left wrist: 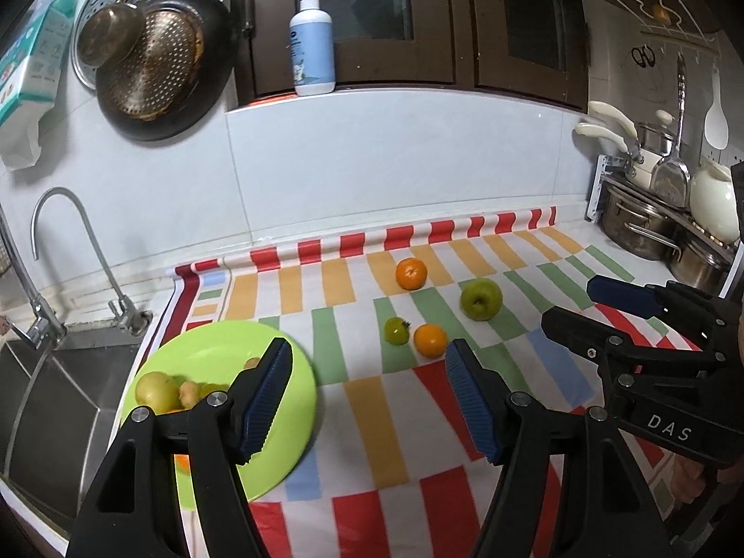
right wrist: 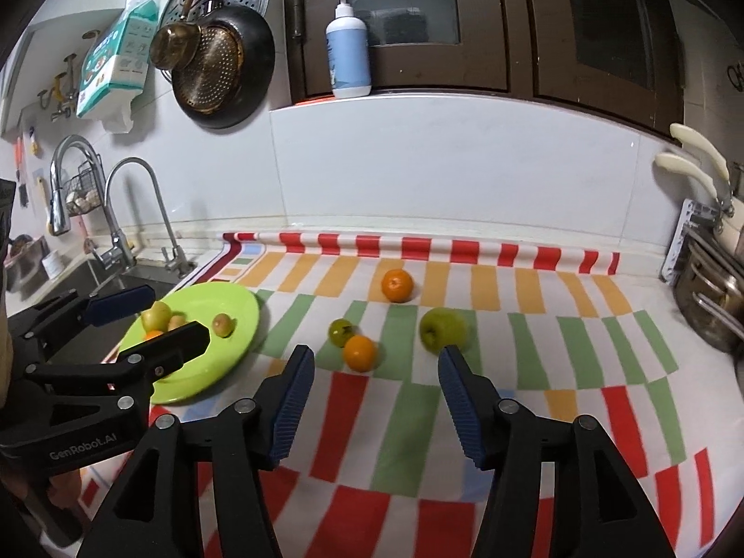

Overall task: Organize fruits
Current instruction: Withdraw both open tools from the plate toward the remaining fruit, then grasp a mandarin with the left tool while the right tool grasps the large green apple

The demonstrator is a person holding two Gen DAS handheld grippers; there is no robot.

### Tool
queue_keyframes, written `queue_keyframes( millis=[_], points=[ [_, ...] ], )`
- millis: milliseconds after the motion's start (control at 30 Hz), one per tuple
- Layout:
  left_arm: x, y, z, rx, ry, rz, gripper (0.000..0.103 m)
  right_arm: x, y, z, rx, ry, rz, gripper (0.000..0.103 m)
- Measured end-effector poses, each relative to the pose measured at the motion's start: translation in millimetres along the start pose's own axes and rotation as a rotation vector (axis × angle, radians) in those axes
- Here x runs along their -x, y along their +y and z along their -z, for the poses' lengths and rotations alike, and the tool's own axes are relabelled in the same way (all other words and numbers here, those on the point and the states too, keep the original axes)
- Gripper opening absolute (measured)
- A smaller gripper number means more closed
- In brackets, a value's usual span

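A lime green plate (left wrist: 279, 418) (right wrist: 232, 321) lies at the left end of the striped mat and holds several small fruits, among them a yellow-green one (left wrist: 156, 390) (right wrist: 156, 316). On the mat lie an orange (left wrist: 411, 273) (right wrist: 397, 285), a green apple (left wrist: 481, 299) (right wrist: 441, 329), a small green tomato (left wrist: 396, 330) (right wrist: 339, 331) and a second orange (left wrist: 430, 339) (right wrist: 359, 352). My left gripper (left wrist: 369, 395) (right wrist: 153, 316) is open and empty over the plate's right edge. My right gripper (right wrist: 374, 395) (left wrist: 576, 302) is open and empty, just short of the second orange and the apple.
A sink (left wrist: 46, 400) with faucets (left wrist: 69, 251) lies left of the plate. Pots (left wrist: 641, 223) and utensils stand on a rack at the right. A soap bottle (left wrist: 312, 42) stands on the ledge. Pans (left wrist: 158, 60) hang on the wall.
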State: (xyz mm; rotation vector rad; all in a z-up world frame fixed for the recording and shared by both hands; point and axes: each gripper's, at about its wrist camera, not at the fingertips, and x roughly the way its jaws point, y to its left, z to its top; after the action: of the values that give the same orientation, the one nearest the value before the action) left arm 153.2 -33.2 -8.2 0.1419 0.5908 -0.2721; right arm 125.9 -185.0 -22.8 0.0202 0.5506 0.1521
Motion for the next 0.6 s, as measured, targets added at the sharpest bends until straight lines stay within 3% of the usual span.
queue_keyframes(
  millis=[600],
  points=[
    [-62.6,-30.3,-14.9,0.016,0.060,0.017,0.068,-53.9,-43.8,-9.0,0.044,0.053,-0.039,0.057]
  ],
)
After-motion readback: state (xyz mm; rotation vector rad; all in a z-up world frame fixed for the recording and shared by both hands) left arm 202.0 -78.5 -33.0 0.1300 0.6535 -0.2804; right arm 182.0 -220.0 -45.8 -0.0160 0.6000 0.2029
